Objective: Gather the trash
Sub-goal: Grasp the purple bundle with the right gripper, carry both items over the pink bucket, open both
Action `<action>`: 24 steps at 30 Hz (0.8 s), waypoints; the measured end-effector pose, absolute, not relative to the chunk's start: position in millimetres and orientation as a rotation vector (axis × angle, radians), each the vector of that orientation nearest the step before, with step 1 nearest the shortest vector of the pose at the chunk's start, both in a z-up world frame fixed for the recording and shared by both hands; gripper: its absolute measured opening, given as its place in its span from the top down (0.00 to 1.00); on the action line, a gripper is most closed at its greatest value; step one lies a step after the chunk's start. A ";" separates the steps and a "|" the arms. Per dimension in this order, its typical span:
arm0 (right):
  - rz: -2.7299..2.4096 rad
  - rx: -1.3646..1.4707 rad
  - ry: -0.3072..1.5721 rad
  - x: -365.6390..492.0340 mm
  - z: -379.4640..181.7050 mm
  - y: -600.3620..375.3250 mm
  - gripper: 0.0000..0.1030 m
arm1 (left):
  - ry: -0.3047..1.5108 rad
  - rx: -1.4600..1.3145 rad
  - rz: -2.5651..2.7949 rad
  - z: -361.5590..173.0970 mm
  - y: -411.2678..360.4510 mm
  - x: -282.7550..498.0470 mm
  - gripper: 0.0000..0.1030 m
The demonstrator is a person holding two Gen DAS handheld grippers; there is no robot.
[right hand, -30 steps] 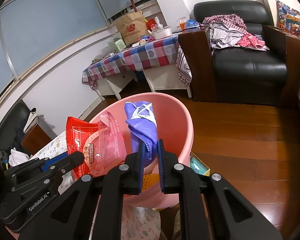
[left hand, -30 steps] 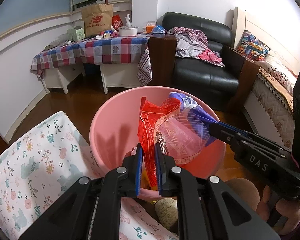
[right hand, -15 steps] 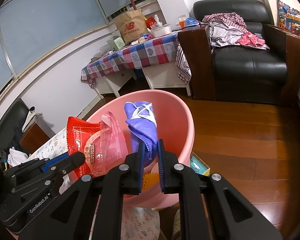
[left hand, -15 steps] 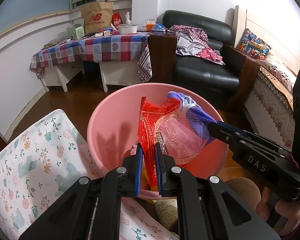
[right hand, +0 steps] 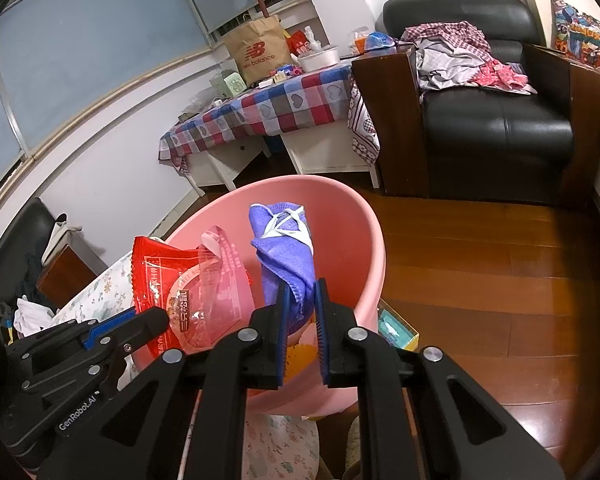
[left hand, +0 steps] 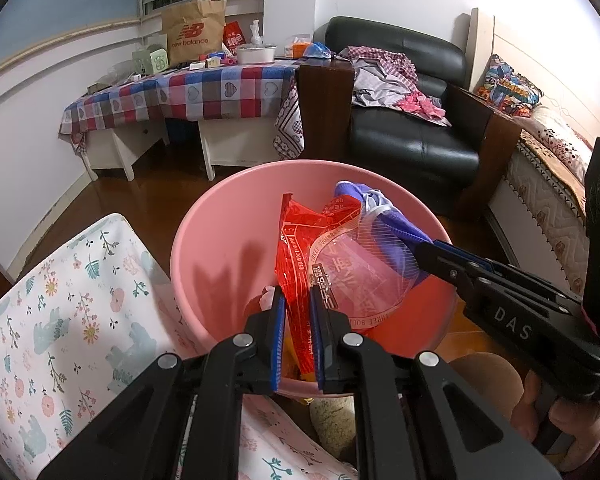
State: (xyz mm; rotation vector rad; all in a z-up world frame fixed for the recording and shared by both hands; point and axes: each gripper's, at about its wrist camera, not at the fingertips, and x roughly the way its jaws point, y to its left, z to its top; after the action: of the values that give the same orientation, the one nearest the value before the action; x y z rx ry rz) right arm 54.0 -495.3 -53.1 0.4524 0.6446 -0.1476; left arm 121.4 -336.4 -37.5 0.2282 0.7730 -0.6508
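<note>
So both my claws are clamped tight right now: my left gripper (left hand: 298, 300) pinches one red snack wrapper (left hand: 300, 240), my right gripper (right hand: 300, 292) pinches one purple mask (right hand: 286, 252). Both pieces hang over the one pink basin (left hand: 228, 216), inside its rim. Something orange at the basin's bottom is mostly hidden. Further back, one checkered table (left hand: 188, 92) and one black armchair (left hand: 412, 144).
</note>
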 end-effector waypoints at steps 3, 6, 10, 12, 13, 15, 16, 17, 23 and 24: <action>-0.147 0.454 0.644 54.2 -52.9 -495.3 0.88 | 0.776 0.226 -0.649 -38.2 -336.7 120.4 0.89; -0.150 0.454 0.647 53.4 -53.9 -496.1 0.88 | 0.779 0.228 -0.649 -39.7 -336.1 119.3 0.89; -0.153 0.452 0.647 52.5 -56.2 -498.3 0.88 | 0.779 0.228 -0.648 -38.7 -337.2 120.6 0.89; -0.152 0.452 0.648 53.3 -55.5 -497.3 0.88 | 0.781 0.229 -0.649 -38.8 -337.1 120.7 0.89; -0.152 0.451 0.647 52.6 -56.2 -498.1 0.88 | 0.782 0.229 -0.648 -39.6 -336.7 120.2 0.89; -0.152 0.451 0.647 53.0 -55.8 -497.7 0.88 | 0.785 0.230 -0.648 -40.9 -335.8 120.0 0.89; -0.153 0.451 0.648 53.2 -55.8 -497.5 0.88 | 0.785 0.230 -0.647 -40.9 -336.4 121.1 0.89; -0.153 0.450 0.648 53.0 -56.0 -497.8 0.88 | 0.784 0.232 -0.646 -41.0 -336.1 120.9 0.89; -0.151 0.447 0.654 52.4 -55.5 -501.8 0.87 | 0.781 0.238 -0.636 -40.4 -335.9 122.1 0.74; -0.152 0.447 0.654 52.6 -55.3 -502.2 0.87 | 0.778 0.239 -0.633 -39.5 -335.8 122.9 0.72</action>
State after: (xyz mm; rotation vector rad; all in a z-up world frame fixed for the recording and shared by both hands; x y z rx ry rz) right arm 52.6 -502.2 -55.3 0.4469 0.6545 -0.1518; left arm 122.9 -335.8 -39.5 0.2389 0.7777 -0.6332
